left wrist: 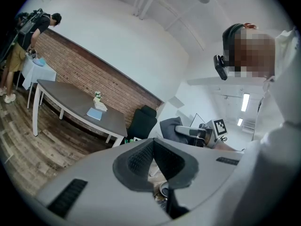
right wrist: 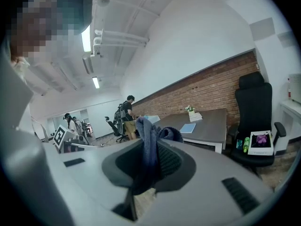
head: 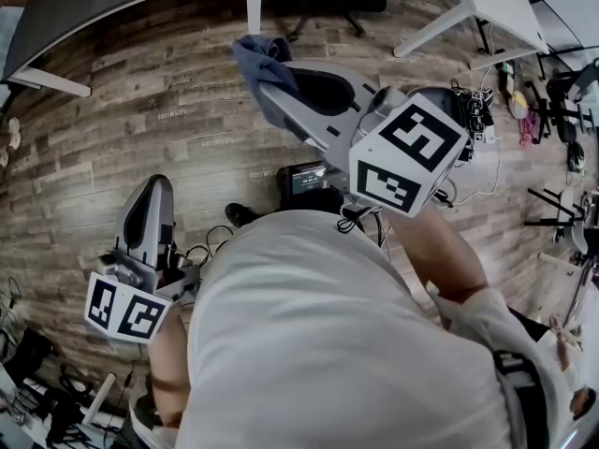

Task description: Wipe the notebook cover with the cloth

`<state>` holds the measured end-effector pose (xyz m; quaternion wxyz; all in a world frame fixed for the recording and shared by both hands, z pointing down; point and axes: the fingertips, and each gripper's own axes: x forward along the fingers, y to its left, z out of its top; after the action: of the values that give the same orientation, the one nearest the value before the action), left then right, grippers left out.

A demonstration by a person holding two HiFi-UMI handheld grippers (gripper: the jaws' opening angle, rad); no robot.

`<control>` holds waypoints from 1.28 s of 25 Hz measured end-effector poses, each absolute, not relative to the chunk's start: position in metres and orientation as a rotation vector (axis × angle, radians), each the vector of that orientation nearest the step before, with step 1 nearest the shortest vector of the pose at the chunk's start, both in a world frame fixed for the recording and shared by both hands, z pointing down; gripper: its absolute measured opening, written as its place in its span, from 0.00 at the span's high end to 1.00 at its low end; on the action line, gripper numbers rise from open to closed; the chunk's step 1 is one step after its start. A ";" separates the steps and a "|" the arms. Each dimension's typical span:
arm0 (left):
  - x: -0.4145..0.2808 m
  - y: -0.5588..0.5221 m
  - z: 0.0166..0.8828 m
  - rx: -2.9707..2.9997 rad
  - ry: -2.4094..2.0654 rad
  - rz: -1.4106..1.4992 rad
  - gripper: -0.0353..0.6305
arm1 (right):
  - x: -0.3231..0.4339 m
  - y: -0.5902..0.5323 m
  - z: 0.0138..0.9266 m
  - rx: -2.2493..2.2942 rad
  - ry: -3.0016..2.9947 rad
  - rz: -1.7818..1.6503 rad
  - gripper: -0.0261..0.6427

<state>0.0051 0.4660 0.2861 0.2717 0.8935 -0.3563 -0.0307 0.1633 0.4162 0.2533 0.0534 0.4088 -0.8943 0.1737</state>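
Observation:
My right gripper is raised over the wooden floor, shut on a dark blue cloth. In the right gripper view the cloth stands up between the pads and hangs below them. My left gripper is held low at the left, its jaws shut with nothing between them; the pads meet in the left gripper view. A light blue notebook lies on a dark grey table by the brick wall, far from both grippers. The right gripper view shows that notebook too.
A black office chair stands beside the grey table's end. White tables and gear line the right side. Cables lie at the lower left, a black device on the floor. People stand at the far end.

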 end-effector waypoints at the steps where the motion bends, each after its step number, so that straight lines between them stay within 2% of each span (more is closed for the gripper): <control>1: 0.006 0.466 0.286 2.405 -0.960 -0.081 0.93 | 0.164 0.416 0.252 1.244 -2.725 0.533 0.86; 18: 0.028 0.464 0.302 2.369 -0.989 -0.072 0.93 | 0.191 0.408 0.262 1.255 -2.764 0.606 0.86; 32: 0.079 0.437 0.303 2.350 -1.074 -0.084 0.93 | 0.251 0.381 0.274 1.193 -2.769 0.616 0.86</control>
<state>0.0786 0.4372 0.3033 0.2746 0.8742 -0.3993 -0.0313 0.2506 0.3813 0.2741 0.0323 0.3875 -0.8993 0.2001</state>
